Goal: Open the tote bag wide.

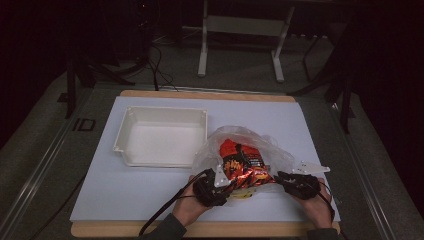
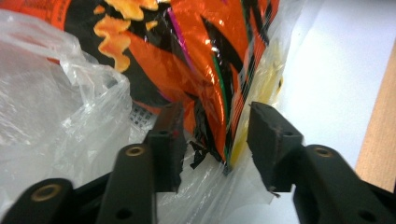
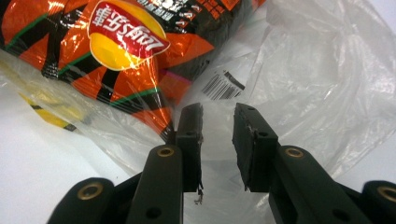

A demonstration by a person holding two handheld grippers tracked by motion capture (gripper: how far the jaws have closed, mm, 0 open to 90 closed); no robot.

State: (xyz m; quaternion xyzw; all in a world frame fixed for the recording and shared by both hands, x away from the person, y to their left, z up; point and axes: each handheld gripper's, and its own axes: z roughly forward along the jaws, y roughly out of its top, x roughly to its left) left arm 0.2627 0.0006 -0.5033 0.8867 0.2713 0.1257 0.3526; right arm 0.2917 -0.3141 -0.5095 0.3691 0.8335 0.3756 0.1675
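An orange and black chip bag lies inside a clear plastic bag at the front right of the white mat. My left gripper is at the bundle's near left end and my right gripper at its near right end. In the left gripper view the jaws stand apart around the chip bag's crimped edge and the clear film; the pads do not press. In the right gripper view the jaws stand narrowly apart over clear film, beside the chip bag.
An empty white tray sits on the mat to the left of the bag. The wooden table edge runs along the front. Table legs and cables stand on the dark floor beyond.
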